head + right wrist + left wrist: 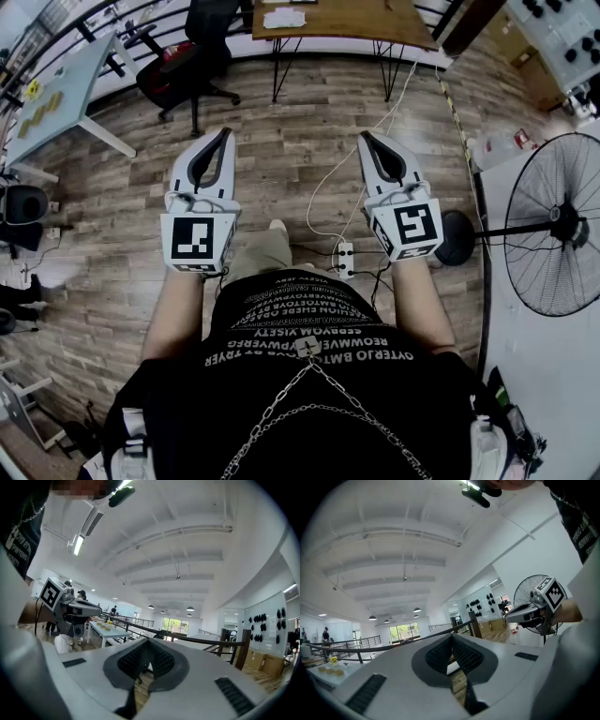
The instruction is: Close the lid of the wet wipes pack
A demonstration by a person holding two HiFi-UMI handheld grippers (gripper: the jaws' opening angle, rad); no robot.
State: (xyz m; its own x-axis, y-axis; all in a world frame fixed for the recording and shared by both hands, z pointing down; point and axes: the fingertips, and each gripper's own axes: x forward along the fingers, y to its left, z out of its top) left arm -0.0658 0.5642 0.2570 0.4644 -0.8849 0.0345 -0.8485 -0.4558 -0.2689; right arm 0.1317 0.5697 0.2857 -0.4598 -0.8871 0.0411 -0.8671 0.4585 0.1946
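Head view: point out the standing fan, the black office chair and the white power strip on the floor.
standing fan (560,215): head view, the hub of its grille.
black office chair (183,77): head view, its seat.
white power strip (344,260): head view, the middle of its body.

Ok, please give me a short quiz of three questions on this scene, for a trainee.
1. True or false: the right gripper holds a cup.
2. What stands at the right edge of the head view? A) a fan B) a fridge C) a ladder
3. In a few words: how do the jaws of the left gripper stand?

Key
1. False. Its jaws are together, with nothing between them.
2. A.
3. Together, with nothing between them.
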